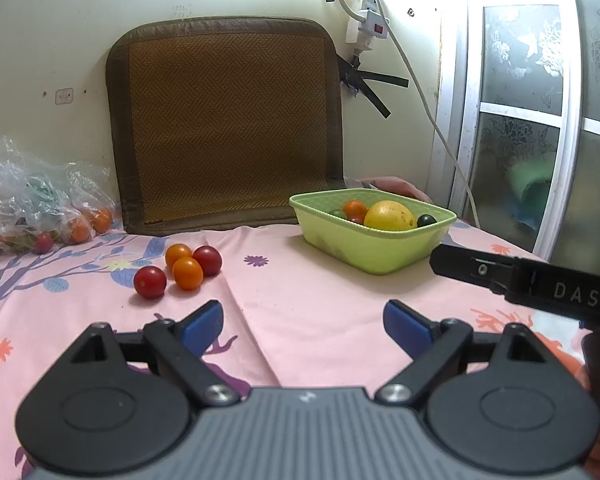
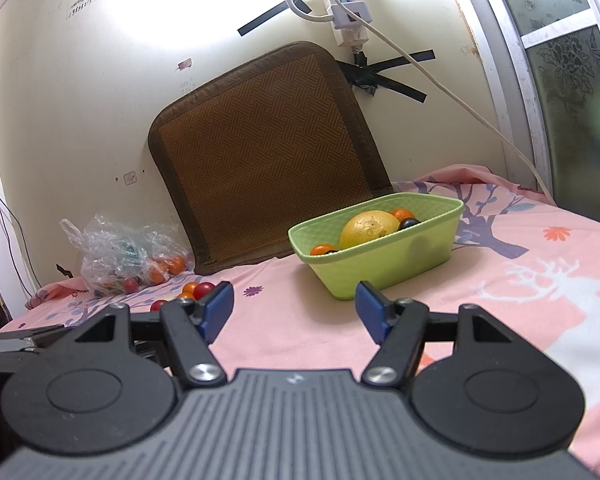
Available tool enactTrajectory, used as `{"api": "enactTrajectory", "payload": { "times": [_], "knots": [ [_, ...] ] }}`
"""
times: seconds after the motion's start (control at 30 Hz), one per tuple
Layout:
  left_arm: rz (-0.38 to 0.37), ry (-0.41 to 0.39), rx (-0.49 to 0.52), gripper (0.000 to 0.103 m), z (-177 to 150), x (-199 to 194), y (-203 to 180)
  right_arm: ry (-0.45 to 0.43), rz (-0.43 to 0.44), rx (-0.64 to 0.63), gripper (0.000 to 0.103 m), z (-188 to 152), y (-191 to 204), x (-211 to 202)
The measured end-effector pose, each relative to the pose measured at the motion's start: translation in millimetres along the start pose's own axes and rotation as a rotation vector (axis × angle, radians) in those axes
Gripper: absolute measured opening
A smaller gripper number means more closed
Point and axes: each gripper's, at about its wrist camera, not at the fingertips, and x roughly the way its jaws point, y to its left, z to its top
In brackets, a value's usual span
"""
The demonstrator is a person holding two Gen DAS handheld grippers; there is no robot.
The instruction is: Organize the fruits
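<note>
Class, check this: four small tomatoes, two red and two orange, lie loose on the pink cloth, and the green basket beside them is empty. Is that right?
Not quite. The four tomatoes do lie loose on the pink cloth, but the green basket is not empty: the left wrist view shows a large yellow fruit and smaller fruits in it.

Loose on the pink sheet (image 1: 300, 304), toward its left edge: four cherry tomatoes (image 1: 179, 270), two red and two orange. One green basket (image 1: 370, 250) stood near the right edge, holding one large yellow fruit (image 1: 389, 215) plus several small ones, partly hidden. One plastic bag (image 1: 32, 204) of fruit sat at the far-left corner.
</note>
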Motion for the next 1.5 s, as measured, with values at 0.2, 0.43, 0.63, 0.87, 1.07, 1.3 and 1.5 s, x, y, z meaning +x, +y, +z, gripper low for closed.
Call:
{"api": "enactTrajectory", "payload": {
  "times": [0.2, 0.43, 0.63, 0.87, 1.07, 1.3, 1.5],
  "knots": [
    [0.000, 0.001, -0.001, 0.090, -0.2, 0.2, 0.2, 0.001, 0.005, -0.001, 0.069, 0.5, 0.1, 0.3],
    [-0.001, 0.000, 0.000, 0.090, -0.1, 0.3, 0.3, 0.001, 0.004, 0.000, 0.069, 0.5, 0.5, -0.5],
    [-0.001, 0.000, -0.001, 0.090, -0.1, 0.3, 0.5, 0.001, 0.006, 0.000, 0.070, 0.8, 1.1, -0.6],
    [-0.002, 0.001, -0.001, 0.090, 0.0, 0.2, 0.4, 0.000, 0.007, 0.000, 0.070, 0.8, 2.6, -0.6],
    [-0.002, 0.000, -0.001, 0.090, 0.0, 0.2, 0.5, 0.000, 0.008, 0.000, 0.070, 0.7, 2.7, -1.0],
    [-0.003, 0.000, -0.002, 0.090, 0.1, 0.2, 0.5, 0.003, 0.017, 0.001, 0.070, 1.4, 3.4, -1.6],
    [-0.003, 0.000, -0.002, 0.090, 0.0, 0.0, 0.8, 0.004, 0.023, 0.003, 0.070, 1.6, 0.5, -1.1]
  ]
}}
